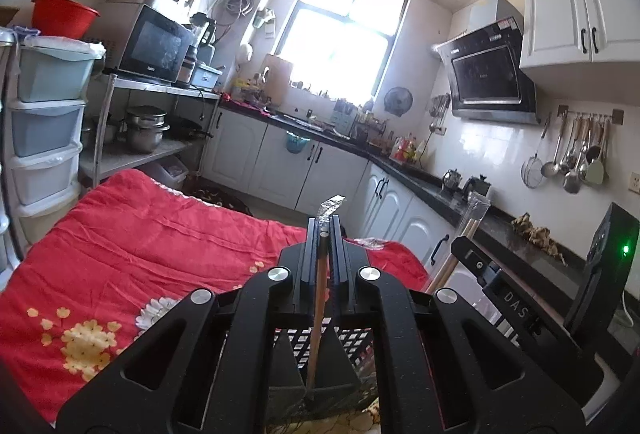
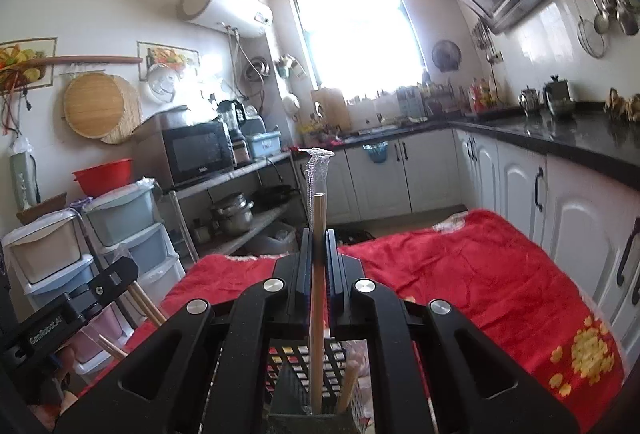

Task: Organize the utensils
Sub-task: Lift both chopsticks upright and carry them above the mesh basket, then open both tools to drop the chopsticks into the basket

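My left gripper (image 1: pixel 325 230) is shut on a pair of wooden chopsticks (image 1: pixel 318 298) in a clear plastic wrapper, held upright. Their lower end stands in a black mesh utensil holder (image 1: pixel 352 346) under the jaws. My right gripper (image 2: pixel 319 238) is shut on another wrapped pair of wooden chopsticks (image 2: pixel 318 274), also upright, with the lower end in the same black mesh holder (image 2: pixel 296 366). The right gripper also shows in the left wrist view (image 1: pixel 476 262), at the right. The left gripper shows at the lower left of the right wrist view (image 2: pixel 108 286).
A table with a red flowered cloth (image 1: pixel 132 246) lies under both grippers. White cabinets with a dark counter (image 2: pixel 560 137) run along the right. A steel shelf with a microwave (image 1: pixel 154 45) and stacked plastic drawers (image 1: pixel 44 121) stand at the left.
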Demonstrator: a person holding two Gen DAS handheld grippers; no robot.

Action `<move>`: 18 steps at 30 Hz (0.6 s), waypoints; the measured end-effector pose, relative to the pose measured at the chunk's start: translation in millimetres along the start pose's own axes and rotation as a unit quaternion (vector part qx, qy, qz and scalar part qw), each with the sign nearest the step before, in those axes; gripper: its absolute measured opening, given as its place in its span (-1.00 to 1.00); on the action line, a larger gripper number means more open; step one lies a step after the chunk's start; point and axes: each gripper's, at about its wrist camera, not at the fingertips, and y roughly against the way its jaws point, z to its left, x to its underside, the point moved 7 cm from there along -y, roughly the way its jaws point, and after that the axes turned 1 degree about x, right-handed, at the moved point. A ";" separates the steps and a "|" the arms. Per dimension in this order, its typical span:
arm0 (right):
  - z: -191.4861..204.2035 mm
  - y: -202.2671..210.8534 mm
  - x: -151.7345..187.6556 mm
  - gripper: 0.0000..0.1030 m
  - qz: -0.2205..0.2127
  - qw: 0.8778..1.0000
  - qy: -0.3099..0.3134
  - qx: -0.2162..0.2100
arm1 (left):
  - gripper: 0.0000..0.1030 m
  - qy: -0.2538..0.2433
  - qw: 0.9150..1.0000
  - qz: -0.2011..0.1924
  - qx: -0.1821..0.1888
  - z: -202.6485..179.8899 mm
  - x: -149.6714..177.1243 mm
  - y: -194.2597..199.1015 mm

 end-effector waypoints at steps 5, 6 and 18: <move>-7.4 -1.0 3.3 -0.68 0.030 0.999 -0.025 0.004 | -0.86 0.006 1.000 0.020 -0.009 5.7 7.2 -2.7; -9.2 0.3 3.1 -0.41 0.034 0.999 -0.029 0.006 | -0.72 0.007 1.000 0.023 -0.012 7.1 8.5 -2.3; -21.6 27.8 0.5 -0.13 0.064 0.996 -0.059 0.008 | 0.12 0.026 0.999 0.034 -0.001 11.1 6.7 19.6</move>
